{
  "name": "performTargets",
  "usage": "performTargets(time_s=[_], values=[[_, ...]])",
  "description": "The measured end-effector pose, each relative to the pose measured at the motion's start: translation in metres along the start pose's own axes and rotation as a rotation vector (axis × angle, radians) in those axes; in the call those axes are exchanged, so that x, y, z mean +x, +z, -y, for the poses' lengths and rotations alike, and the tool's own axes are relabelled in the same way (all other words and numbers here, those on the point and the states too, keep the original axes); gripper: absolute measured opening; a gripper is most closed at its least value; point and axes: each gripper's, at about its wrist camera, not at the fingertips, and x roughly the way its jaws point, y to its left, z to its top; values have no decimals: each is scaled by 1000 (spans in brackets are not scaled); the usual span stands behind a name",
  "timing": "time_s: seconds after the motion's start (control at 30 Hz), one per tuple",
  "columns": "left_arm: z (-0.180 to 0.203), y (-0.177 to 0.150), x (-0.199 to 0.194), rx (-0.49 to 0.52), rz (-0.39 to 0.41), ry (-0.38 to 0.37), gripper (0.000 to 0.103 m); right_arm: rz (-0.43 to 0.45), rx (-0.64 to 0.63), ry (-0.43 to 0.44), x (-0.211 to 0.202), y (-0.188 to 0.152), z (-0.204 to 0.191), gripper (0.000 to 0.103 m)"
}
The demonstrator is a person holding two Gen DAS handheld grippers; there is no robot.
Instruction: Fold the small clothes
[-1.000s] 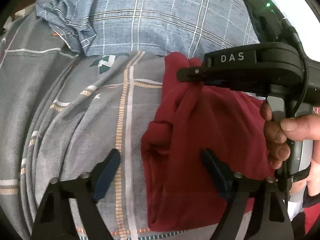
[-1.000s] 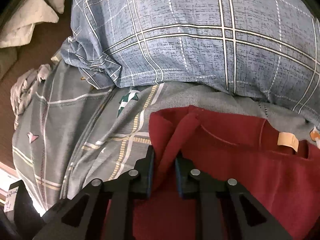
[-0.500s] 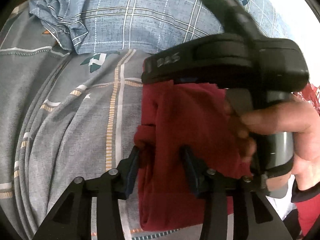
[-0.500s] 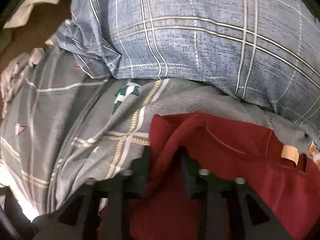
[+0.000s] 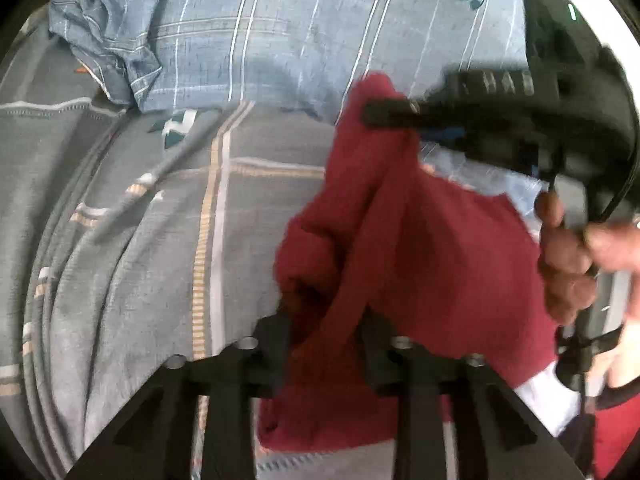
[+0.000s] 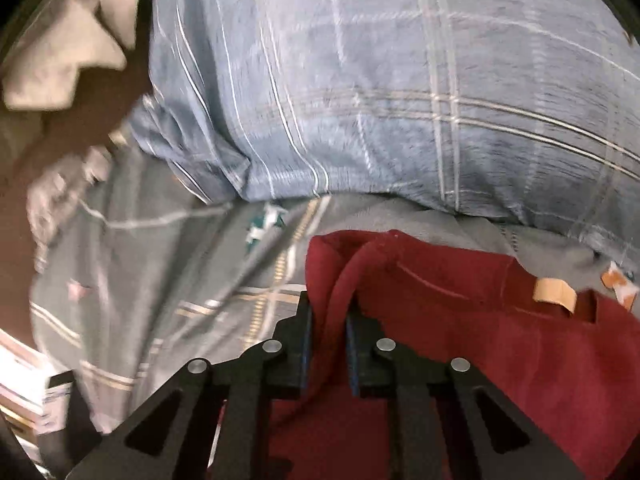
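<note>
Both grippers — left (image 5: pixel 324 340), right (image 6: pixel 328 344) — pinch the red garment (image 6: pixel 480 340) on grey checked bedding (image 5: pixel 160 240) (blue pillow (image 6: pixel 400 100) behind).

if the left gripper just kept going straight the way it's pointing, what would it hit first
The left gripper is already shut on the red garment, so more of that cloth; behind it probably the grey checked bedsheet. Depth is unclear.

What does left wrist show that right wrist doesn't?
Left wrist only: the right gripper from outside, pinching the red garment's upper edge, with the hand on its handle, and the left gripper clamped on a fold.

Right wrist only: the garment's tan neck label and the pale cloth at the upper left.

Both: the red garment, the blue plaid pillow and the grey bedsheet.
</note>
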Motion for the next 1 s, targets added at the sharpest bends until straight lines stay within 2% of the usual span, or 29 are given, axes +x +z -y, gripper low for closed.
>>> performTargets(time_s=[0.07,0.23,0.33,0.43,0.63,0.7,0.8,0.83,0.9,0.97,1.0], values=[[13,3,-15,40,37,0,17,19,12,10,-15,-1,7,13],[64,10,-46,144,83,-26,14,74,67,63,-63,-2,33,12],[100,14,-58,216,95,-59,13,109,70,46,-93,-3,49,12],[143,17,-59,288,77,-127,13,151,74,16,-131,-7,72,12],[220,6,-18,390,-1,-196,12,176,137,-83,-172,-24,137,12],[237,-3,7,396,-49,-203,12,165,179,-128,-172,-35,166,12],[249,-16,43,380,-118,-192,14,121,256,-149,-155,-51,202,12],[252,-19,52,385,-131,-190,16,93,281,-172,-143,-57,214,12],[253,-22,52,402,-126,-200,27,70,291,-201,-128,-67,223,13],[247,-19,38,389,-144,-277,56,94,320,-191,-132,-71,226,22],[241,-17,31,380,-145,-293,59,100,341,-187,-138,-71,226,30]])
